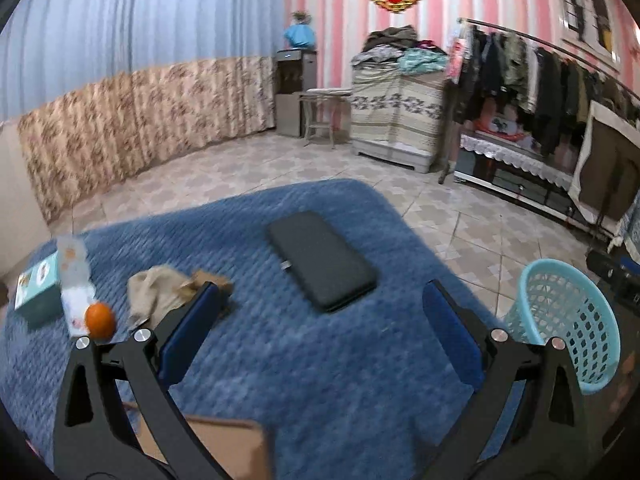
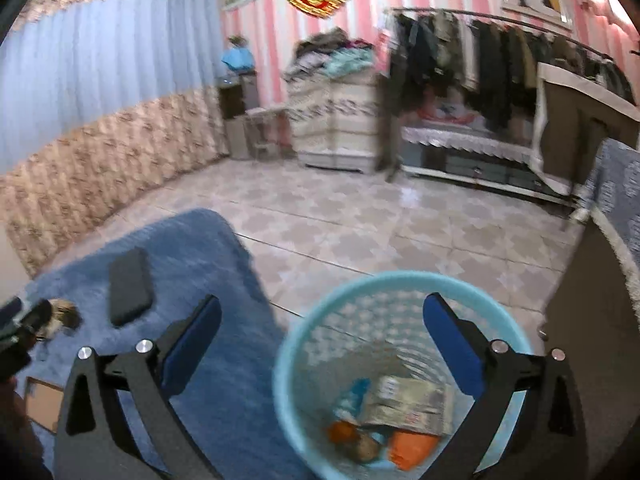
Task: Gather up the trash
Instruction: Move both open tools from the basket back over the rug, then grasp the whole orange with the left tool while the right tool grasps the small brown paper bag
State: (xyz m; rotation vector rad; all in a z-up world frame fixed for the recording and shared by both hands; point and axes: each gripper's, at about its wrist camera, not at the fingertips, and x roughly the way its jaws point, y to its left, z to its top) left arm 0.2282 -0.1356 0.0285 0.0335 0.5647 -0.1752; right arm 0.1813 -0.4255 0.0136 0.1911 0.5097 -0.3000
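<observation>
My left gripper [image 1: 320,300] is open and empty above the blue blanket [image 1: 280,360]. Crumpled brown paper [image 1: 160,292] lies just beyond its left finger. An orange [image 1: 100,319] and a clear plastic wrapper [image 1: 74,276] lie further left. My right gripper [image 2: 322,316] is open and empty above the light blue trash basket [image 2: 304,344], which holds several pieces of trash, among them a printed packet [image 2: 408,404] and an orange wrapper [image 2: 412,448]. The basket also shows in the left wrist view [image 1: 568,320], to the right of the blanket.
A black flat case [image 1: 320,260] lies mid-blanket. A teal box [image 1: 36,292] sits at the far left. A cardboard piece [image 1: 224,448] lies at the near edge. Tiled floor, a covered cabinet [image 1: 396,120] and a clothes rack [image 1: 540,80] are beyond.
</observation>
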